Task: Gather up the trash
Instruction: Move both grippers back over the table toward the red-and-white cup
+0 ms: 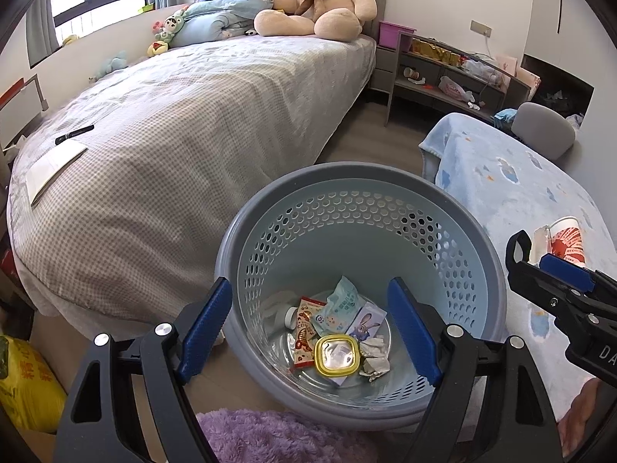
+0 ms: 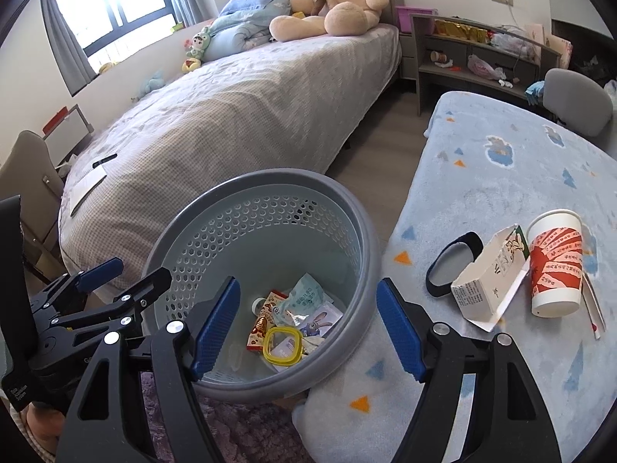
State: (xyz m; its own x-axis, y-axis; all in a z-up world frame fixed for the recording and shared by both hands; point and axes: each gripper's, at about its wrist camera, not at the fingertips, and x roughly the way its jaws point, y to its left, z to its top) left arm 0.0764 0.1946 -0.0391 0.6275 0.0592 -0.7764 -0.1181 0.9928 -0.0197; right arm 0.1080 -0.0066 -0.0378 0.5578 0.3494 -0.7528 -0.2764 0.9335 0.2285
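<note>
Both grippers sit right under our lenses: the right gripper [image 2: 308, 324] has its jaws standing wide apart with nothing between them, and the left gripper [image 1: 310, 332] is likewise spread and empty, hanging over the bin [image 2: 362, 231].

We take the bin as our landmark. Inside it lie wrappers, a crumpled tissue and a yellow-rimmed lid [image 2: 282, 350]. To its right, on the table [image 2: 501, 154] under a blue blanket, the remaining trash waits: a torn carton [image 2: 489, 281], a paper cup [image 2: 555, 262] on its far side from the bin, and a black band [image 2: 455, 266] between carton and bin. A thin stick lies just beyond the cup; we cannot tell what it is.

We judge all of it light. The carton looks flimsy and already split open — a pinch across its flat walls near the closed end should hold, though it may crush. The cup is upright, thin-walled and smooth; we would close across its rim or upper wall gently, since it could buckle or tip, and we cannot see whether liquid remains. The band looks limp — pinch one side of the loop.
</note>
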